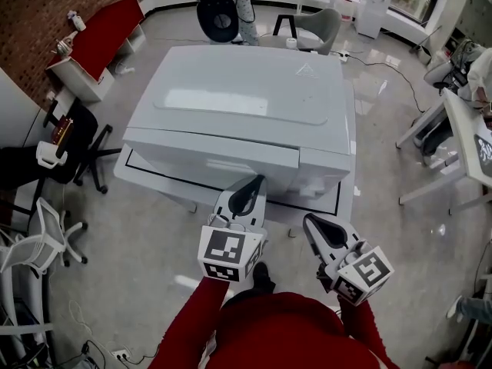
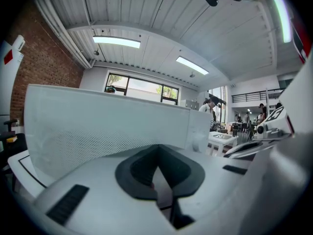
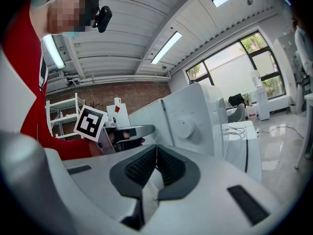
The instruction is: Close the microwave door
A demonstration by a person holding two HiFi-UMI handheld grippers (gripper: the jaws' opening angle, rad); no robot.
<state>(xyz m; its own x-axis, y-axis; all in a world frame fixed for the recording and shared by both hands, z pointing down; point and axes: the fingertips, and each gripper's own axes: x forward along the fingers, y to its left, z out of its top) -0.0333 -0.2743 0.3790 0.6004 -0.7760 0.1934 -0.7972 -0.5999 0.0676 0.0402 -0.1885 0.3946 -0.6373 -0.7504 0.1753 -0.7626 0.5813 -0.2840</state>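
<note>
**A:** ok so where's the microwave [image 1: 246, 91] and what's its door [image 1: 209, 151] doing?

**B:** It's a white box on a white table [image 1: 150, 177] in the middle of the room. The door is the wide mesh panel on the front, facing the person in the red sleeves [image 1: 188, 329]. It looks swung flat against the front, in line with the panel next to it that has the knob [image 3: 184, 126]. Can't tell if it's fully latched tbh.

**A:** and the grippers?

**B:** On the left gripper [image 1: 254, 184] the jaws are pinched together with nothing in them. Its tip is right up at the lower part of the door, near the knob end. Touching or just short of it, I can't say. The right gripper [image 1: 310, 223] is pinched closed and empty too. It hangs back in front of the knob panel, clear of the microwave. Both point roughly level, noses a bit down.
</note>
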